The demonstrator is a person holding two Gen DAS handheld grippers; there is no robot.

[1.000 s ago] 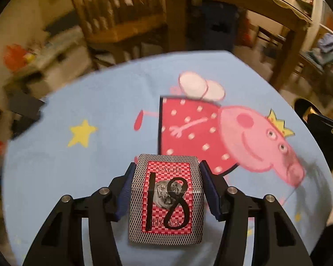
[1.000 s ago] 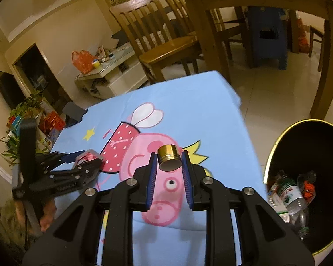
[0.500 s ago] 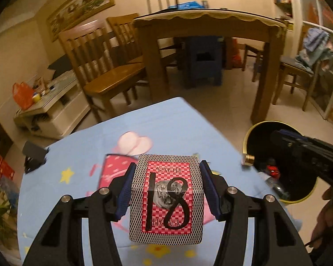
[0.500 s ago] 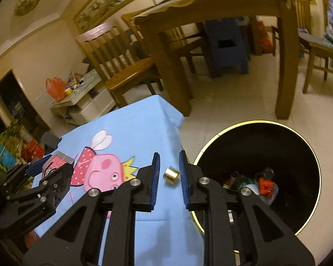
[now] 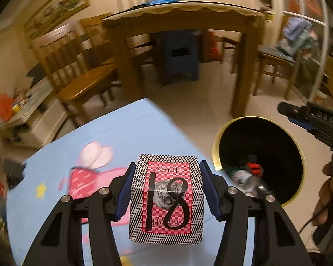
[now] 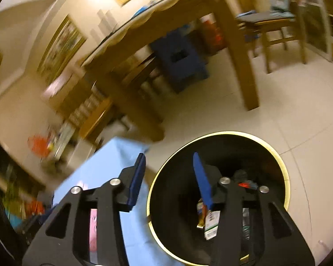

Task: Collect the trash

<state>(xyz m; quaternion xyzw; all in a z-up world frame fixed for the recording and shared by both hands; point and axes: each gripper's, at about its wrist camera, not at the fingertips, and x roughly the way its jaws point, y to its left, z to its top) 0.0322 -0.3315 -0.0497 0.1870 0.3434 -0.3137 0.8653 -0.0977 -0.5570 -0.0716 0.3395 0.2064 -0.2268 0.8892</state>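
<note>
My left gripper (image 5: 166,177) is shut on a red and black card box (image 5: 167,197) marked 18, held above the blue cartoon tablecloth (image 5: 113,137). The black bin with a gold rim (image 5: 264,148) stands on the floor to the right, with bottles and wrappers in it. My right gripper (image 6: 168,164) hangs over the near edge of that bin (image 6: 275,153); its jaws are opening and nothing is between them. The right gripper (image 5: 310,119) also shows at the right edge of the left wrist view, above the bin, with the person's hand (image 5: 328,195) below it.
A wooden dining table (image 5: 179,17) with chairs (image 5: 77,66) stands behind on the tiled floor (image 5: 202,104). A blue stool (image 5: 179,55) sits under it. A low white cabinet (image 5: 31,115) with clutter is at the left.
The right gripper swung from the table to over the bin, let the small gold cap drop and spread its jaws. The left gripper carried the card box toward the table's bin-side edge.
</note>
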